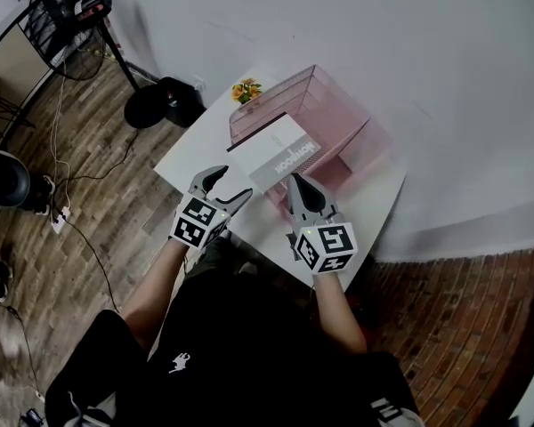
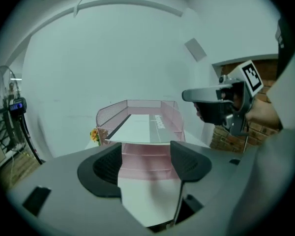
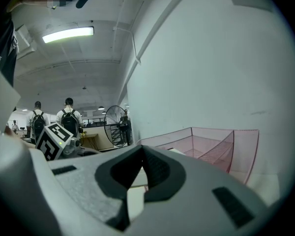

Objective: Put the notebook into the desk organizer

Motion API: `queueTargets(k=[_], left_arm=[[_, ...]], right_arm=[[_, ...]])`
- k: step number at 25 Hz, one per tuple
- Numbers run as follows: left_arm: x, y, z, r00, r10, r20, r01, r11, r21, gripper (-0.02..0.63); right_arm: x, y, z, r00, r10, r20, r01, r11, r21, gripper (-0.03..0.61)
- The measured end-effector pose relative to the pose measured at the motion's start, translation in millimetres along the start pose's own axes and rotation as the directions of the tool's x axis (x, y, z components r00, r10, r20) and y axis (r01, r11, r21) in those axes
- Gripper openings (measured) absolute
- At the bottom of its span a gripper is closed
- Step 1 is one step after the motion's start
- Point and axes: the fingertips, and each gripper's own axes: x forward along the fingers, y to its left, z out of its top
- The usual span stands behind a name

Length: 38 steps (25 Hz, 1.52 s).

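Observation:
A pink mesh desk organizer [image 1: 338,114] stands on a small white table [image 1: 191,163] against the wall. The white-and-grey notebook [image 1: 276,154] lies flat in it, its near end sticking out towards me. My left gripper [image 1: 227,185] hovers open just short of the notebook's near left corner, with nothing between its pads. In the left gripper view the notebook [image 2: 142,129] rests inside the organizer [image 2: 110,114], beyond the open left gripper [image 2: 146,163]. My right gripper [image 1: 296,181] is shut, its tips by the notebook's near right edge. The right gripper view shows the right gripper [image 3: 142,154] with its pads together.
A small pot of yellow flowers [image 1: 246,89] sits at the table's far left corner beside the organizer. A fan on a black round base [image 1: 160,103] stands on the wood floor to the left, with cables nearby. The white wall is close behind the organizer.

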Motion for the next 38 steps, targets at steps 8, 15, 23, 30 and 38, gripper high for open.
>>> queueTargets(k=[8,15,23,30,38], left_arm=[[16.3,3.4,-2.5,0.999,-0.001,-0.048,0.004,0.998,0.066,0.279],[22.2,2.2,1.6,0.999,-0.017,-0.048,0.021,0.996,0.083,0.272],[28.0,2.4,4.1,0.998,-0.024,-0.053,0.030,0.994,0.107,0.272],[36.0,4.8,6.5,0.998,-0.036,-0.054,0.042,0.992,0.122,0.272],[50.9,6.8,11.4,0.996,-0.059,-0.060,0.067,0.987,0.146,0.272]], right_arm=[[-4.6,-11.3,-2.1,1.000,-0.022,-0.003,0.022,1.000,0.007,0.002],[-3.5,-18.7,-1.9,1.000,-0.031,0.000,0.031,0.999,0.013,0.002],[-0.2,-20.7,-0.7,0.999,-0.032,0.005,0.032,0.999,0.013,0.002],[-0.5,-25.5,-0.5,0.999,-0.051,0.004,0.051,0.999,0.015,0.002],[-2.3,-38.0,-1.5,0.997,-0.083,-0.001,0.083,0.996,0.022,0.002]])
